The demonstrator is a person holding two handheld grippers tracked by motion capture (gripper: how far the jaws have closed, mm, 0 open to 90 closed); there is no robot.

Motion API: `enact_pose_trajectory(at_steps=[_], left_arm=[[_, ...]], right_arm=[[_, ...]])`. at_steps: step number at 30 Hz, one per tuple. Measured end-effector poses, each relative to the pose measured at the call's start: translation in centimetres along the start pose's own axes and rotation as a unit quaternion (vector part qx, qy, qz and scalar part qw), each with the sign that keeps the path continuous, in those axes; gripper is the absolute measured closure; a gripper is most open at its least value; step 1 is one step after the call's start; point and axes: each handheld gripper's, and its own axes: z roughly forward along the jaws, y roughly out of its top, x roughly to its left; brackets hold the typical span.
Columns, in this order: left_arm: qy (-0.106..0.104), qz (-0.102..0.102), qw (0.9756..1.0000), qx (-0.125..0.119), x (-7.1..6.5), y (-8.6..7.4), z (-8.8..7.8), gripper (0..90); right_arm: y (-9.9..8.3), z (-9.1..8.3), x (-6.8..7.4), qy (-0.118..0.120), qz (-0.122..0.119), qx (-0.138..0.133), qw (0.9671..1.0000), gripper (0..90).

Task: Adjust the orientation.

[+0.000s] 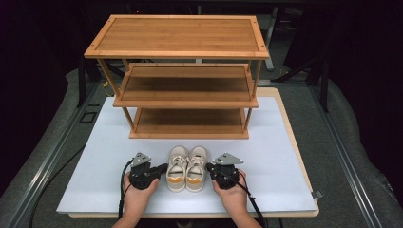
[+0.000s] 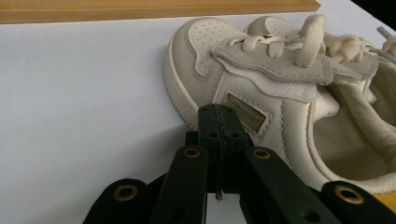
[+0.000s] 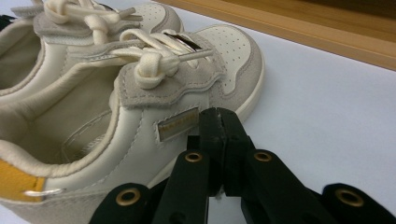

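**Black jaws together at both sides of a cream shoe pair**

Black left gripper [image 1: 163, 167], held in the left hand [image 1: 138, 190]: jaws pressed together, nothing between them. In the left gripper view the tips sit at the outer side of the left shoe [image 2: 280, 93], touching or just short of it; cannot tell which. A small gold-framed label [image 2: 245, 114] sits on that side; its writing is too small to read.

Shoes stand side by side on the white table [image 1: 285, 166], toes toward the rack [image 1: 187, 71], between the two grippers. Smooth cream uppers, grey suede-like overlays, perforated toe caps, thick cream laces, padded collars, yellow heel patches.

Right gripper [image 1: 208, 167], held in the right hand [image 1: 233, 190]: jaws likewise together, empty. In the right gripper view the tips sit at the outer side of the right shoe [image 3: 140, 116], beside a matching gold label [image 3: 177, 123], unreadable. Contact uncertain.

Rack: three flat wooden shelves on thin posts, plank grain visible, standing on the table just beyond the toes.
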Motion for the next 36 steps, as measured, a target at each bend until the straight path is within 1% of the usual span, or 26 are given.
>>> enact_pose_trajectory(at_steps=[2,3,6,8,9,11,12,13,15,16,17,18,19,20,21,23,24,25,27,28,29,30,31,33,34,36], left_arm=[[0.001,-0.003,1.0000,-0.003,0.0,-0.1,0.0,89.7],[-0.001,-0.002,1.0000,-0.002,0.0,0.0,0.1,89.7],[-0.008,-0.006,0.9999,-0.003,0.0,0.1,0.4,89.8],[-0.009,-0.006,0.9999,-0.001,-0.5,0.1,0.4,89.8],[-0.010,-0.002,0.9999,-0.001,-0.6,0.1,0.5,89.8],[-0.015,0.000,0.9999,0.002,-0.9,0.0,0.5,89.8],[-0.018,-0.003,0.9998,0.002,-1.0,0.0,0.5,89.8],[-0.019,-0.003,0.9998,0.002,-0.9,0.0,0.5,89.8],[-0.023,-0.006,0.9997,0.004,-0.8,0.0,0.5,89.6],[-0.025,-0.009,0.9996,0.002,-0.7,-0.1,0.5,89.4],[-0.024,-0.011,0.9997,0.001,-0.6,-0.2,0.5,88.9],[-0.016,-0.012,0.9998,0.001,-0.5,-0.2,0.4,85.0],[-0.007,-0.015,0.9998,-0.007,-0.4,-0.2,0.1,79.6],[-0.002,-0.016,0.9998,-0.010,-0.3,-0.2,0.0,75.6],[-0.003,-0.018,0.9998,-0.013,-0.3,-0.2,-0.3,74.8],[-0.006,-0.016,0.9998,-0.013,-0.4,0.0,-0.8,70.6],[-0.007,-0.012,0.9997,-0.018,-0.4,0.1,-1.1,68.1],[-0.005,-0.007,0.9997,-0.022,-0.5,0.2,-1.4,66.1],[-0.007,-0.003,0.9997,-0.024,-0.6,0.4,-1.8,62.8],[-0.009,-0.002,0.9996,-0.028,-0.7,0.5,-2.0,62.3],[-0.010,0.004,0.9995,-0.031,-0.8,0.6,-2.2,62.0],[-0.013,0.009,0.9995,-0.028,-0.9,0.7,-2.2,61.0],[-0.014,0.011,0.9994,-0.029,-1.0,0.7,-2.2,60.2],[-0.017,0.021,0.9993,-0.026,-1.2,0.7,-2.2,58.8],[-0.016,0.028,0.9992,-0.025,-1.3,0.7,-2.2,57.8],[-0.014,0.033,0.9991,-0.023,-1.5,0.7,-2.1,56.9]], right_arm=[[-0.1,0.0,0.0,0.011,0.003,-0.006,0.9999,90.0],[-0.1,0.0,-0.1,0.010,0.003,-0.005,0.9999,90.0],[0.0,0.0,-0.3,-0.001,0.005,-0.005,1.0000,90.0],[-0.1,-0.2,-0.4,0.000,0.018,-0.007,0.9998,90.0],[-0.1,-0.4,-0.4,-0.002,0.022,-0.007,0.9997,90.0],[-0.2,-0.7,-0.6,-0.005,0.022,-0.004,0.9997,90.0],[-0.3,-0.9,-0.7,-0.005,0.025,-0.002,0.9997,90.0],[-0.4,-0.9,-0.8,0.001,0.028,-0.002,0.9996,90.0],[-0.5,-0.9,-1.0,0.013,0.028,-0.006,0.9995,90.0],[-0.5,-0.9,-1.0,0.002,0.025,-0.005,0.9997,90.0],[-0.5,-0.9,-1.0,0.003,0.023,-0.004,0.9997,89.9],[-0.5,-1.0,-1.0,0.001,0.021,-0.004,0.9998,87.4],[-0.5,-1.1,-1.1,-0.003,0.026,-0.007,0.9996,83.2],[-0.5,-1.5,-1.3,0.001,0.035,-0.017,0.9992,79.3],[-0.4,-1.8,-1.3,0.002,0.041,-0.020,0.9990,77.2],[-0.3,-2.6,-1.2,-0.003,0.039,-0.032,0.9987,71.9],[-0.3,-3.0,-1.2,-0.006,0.032,-0.035,0.9988,68.1],[-0.2,-3.3,-1.1,-0.007,0.034,-0.040,0.9986,65.3],[-0.1,-3.9,-1.2,-0.010,0.035,-0.052,0.9980,59.7],[0.0,-4.1,-1.2,-0.010,0.041,-0.054,0.9976,56.8],[0.1,-4.2,-1.3,-0.006,0.050,-0.057,0.9971,55.2],[0.1,-4.3,-1.3,-0.002,0.054,-0.062,0.9966,53.7],[0.1,-4.3,-1.3,0.000,0.053,-0.062,0.9966,53.1],[0.1,-4.3,-1.2,0.002,0.050,-0.062,0.9968,51.3],[0.1,-4.2,-1.1,0.005,0.049,-0.063,0.9968,51.1],[0.1,-4.2,-0.8,0.009,0.043,-0.063,0.9971,50.3]])
